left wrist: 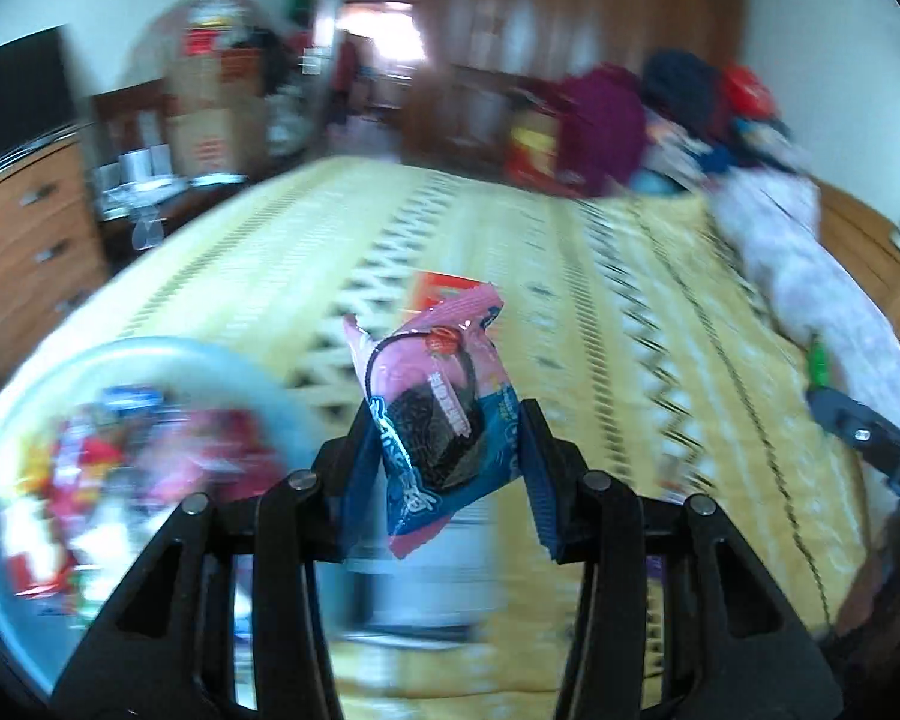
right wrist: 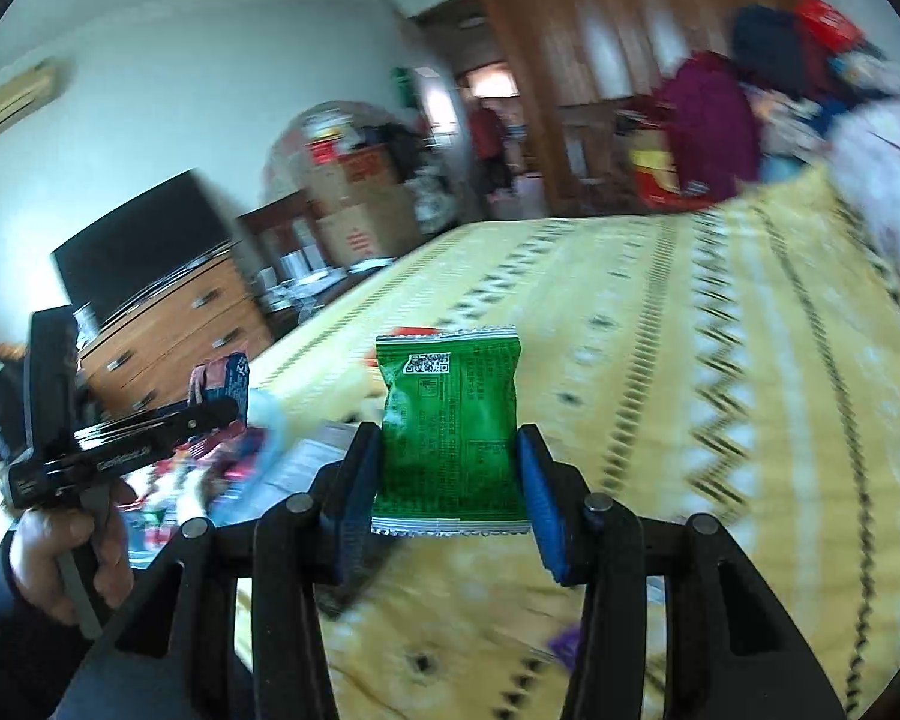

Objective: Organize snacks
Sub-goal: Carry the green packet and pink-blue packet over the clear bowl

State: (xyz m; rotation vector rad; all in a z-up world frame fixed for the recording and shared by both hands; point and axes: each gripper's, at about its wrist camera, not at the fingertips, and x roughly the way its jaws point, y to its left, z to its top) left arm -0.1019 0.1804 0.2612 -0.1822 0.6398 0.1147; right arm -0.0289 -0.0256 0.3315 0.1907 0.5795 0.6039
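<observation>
1. The left gripper [left wrist: 447, 462] is closed on a pink-and-blue snack packet [left wrist: 444, 414]. The packet stands tilted between the blue pads, pinched near its lower half, its upper end free and leaning away. It is lifted clear of the bed, probably so it can be carried over to a container.

2. The right gripper [right wrist: 450, 480] is clamped on a green snack packet [right wrist: 450, 438], held upright and square between the pads with its crimped bottom seam level with the fingers. It too is off the bed, likely in transit.

3. Just left of the left gripper, near the bed's near-left corner, sits a pale round bowl [left wrist: 168, 354]. It holds a heap of wrapped snacks, mostly red and blue; blur hides what they are. I judge this to be the sorting container.

4. A red packet [left wrist: 444, 288] lies flat on the yellow patterned bedspread [left wrist: 630, 312], beyond the pink packet, toward the bed's middle.

5. From the right wrist view, the left gripper [right wrist: 234, 408] shows at the left edge, above the bowl's contents.

6. At the bed's far-right corner, clothes [left wrist: 606, 120] are piled, well apart from the snacks.
</observation>
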